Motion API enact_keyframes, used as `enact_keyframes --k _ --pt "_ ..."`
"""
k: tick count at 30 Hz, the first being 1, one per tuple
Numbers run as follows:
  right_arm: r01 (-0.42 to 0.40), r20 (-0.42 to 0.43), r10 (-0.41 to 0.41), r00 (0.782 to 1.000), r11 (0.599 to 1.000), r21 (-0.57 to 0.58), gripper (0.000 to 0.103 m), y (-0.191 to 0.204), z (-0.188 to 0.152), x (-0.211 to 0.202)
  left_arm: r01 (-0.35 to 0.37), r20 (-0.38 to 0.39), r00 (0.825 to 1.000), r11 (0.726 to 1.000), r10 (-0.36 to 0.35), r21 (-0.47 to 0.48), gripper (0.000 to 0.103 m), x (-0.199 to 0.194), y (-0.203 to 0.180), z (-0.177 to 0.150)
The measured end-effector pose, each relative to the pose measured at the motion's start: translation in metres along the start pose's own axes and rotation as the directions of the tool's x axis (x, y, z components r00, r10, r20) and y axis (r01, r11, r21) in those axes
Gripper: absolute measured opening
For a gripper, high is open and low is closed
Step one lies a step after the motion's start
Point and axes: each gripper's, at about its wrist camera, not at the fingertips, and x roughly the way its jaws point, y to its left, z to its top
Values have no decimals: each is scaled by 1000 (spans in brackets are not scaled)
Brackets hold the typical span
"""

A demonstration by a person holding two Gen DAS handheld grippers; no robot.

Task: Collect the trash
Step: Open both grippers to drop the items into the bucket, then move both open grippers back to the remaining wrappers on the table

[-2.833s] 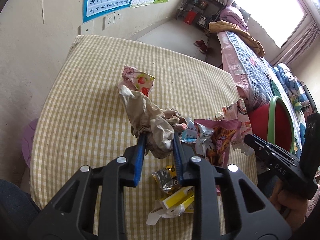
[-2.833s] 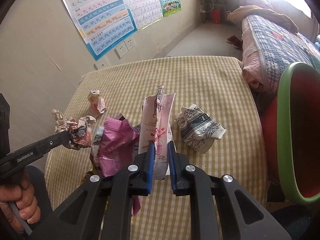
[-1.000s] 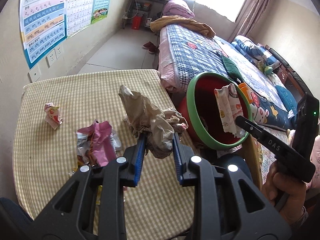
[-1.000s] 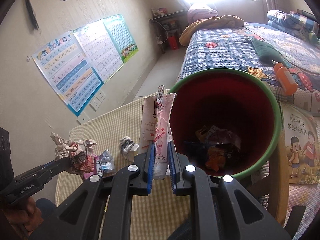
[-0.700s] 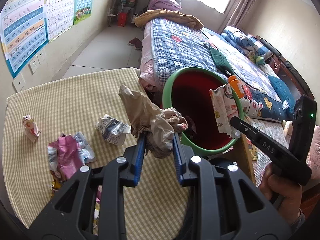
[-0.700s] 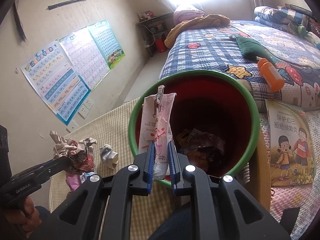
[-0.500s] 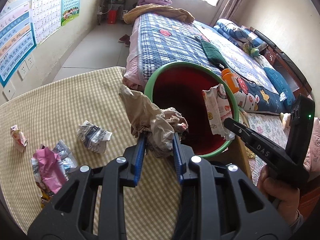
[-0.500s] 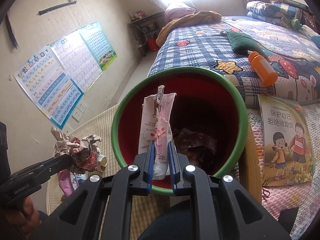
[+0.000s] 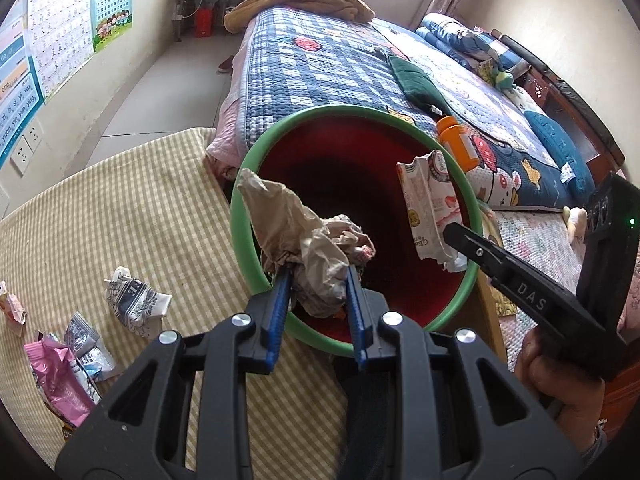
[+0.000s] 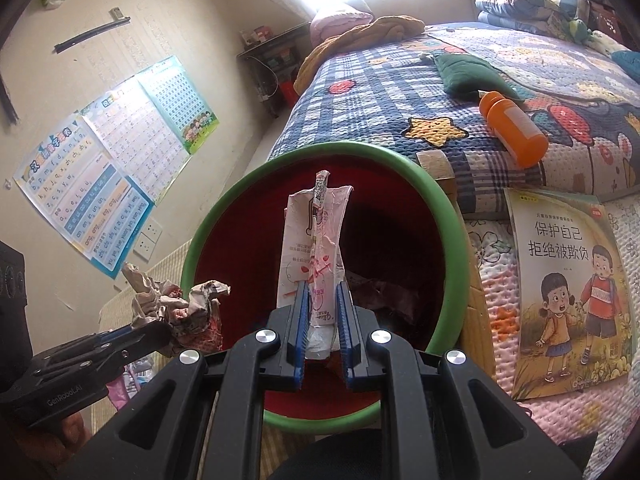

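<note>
My left gripper (image 9: 316,276) is shut on a crumpled brown paper wad (image 9: 300,240), held over the near rim of the red bin with a green rim (image 9: 256,184). In the right wrist view the same wad (image 10: 176,308) hangs at the bin's left rim. My right gripper (image 10: 322,292) is shut on a flattened pink-and-white wrapper (image 10: 316,240), upright over the mouth of the bin (image 10: 452,240). That wrapper (image 9: 428,208) also shows in the left wrist view above the bin's right side. Dark trash lies at the bin's bottom.
On the checked tablecloth (image 9: 120,208) lie a crumpled black-and-white wrapper (image 9: 134,306), a pink wrapper (image 9: 60,376) and other scraps. A bed with a patchwork quilt (image 10: 400,92) stands behind the bin, with an orange bottle (image 10: 514,128) and a picture book (image 10: 568,292) on it.
Both grippers have moved from over the table to over the bin, which now fills the middle of both views. Each still holds its piece of trash.
</note>
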Motion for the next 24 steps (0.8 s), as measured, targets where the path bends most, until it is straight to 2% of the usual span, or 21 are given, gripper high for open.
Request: enact_keyframes --k 4,5,6,8,12,14,15,17,20,24 --pt "-3 -21 3 1000 1000 -1 19 -2 0 6 -2 3 1000 1000 2 1 27 5 -4 6" --pt "-3 -24 3 1000 1000 -2 23 -2 -1 8 -10 5 1000 1000 10 -3 38 5 -3 7" --pt "-1 -25 1 1000 1000 -2 27 -2 -2 8 -16 9 1000 1000 16 -11 54 5 -3 8" --pt "-6 -24 5 1000 1000 -8 41 0 -3 7 -15 24 1000 1000 15 -26 63 2 -1 8" --pt "-2 -20 2 1000 1000 -19 52 6 -5 3 -27 45 999 999 29 -48 80 -8 5 8" --pt "0 -19 -1 1000 1000 -25 57 9 -6 0 -34 60 997 997 38 -63 83 -15 10 7" --pt "2 -21 -2 1000 1000 -30 64 12 -7 -2 -41 67 997 997 46 -71 88 -19 12 7" --pt "1 -22 -2 1000 999 -44 70 17 -8 -4 -57 85 994 995 64 -87 92 -29 19 5" --pt "5 -24 -7 1000 998 -67 77 27 -11 -10 -67 102 992 992 77 -103 95 -43 25 2" --pt "5 -23 -7 1000 996 -87 80 42 -18 -19 -73 123 988 989 89 -128 96 -65 37 -9"
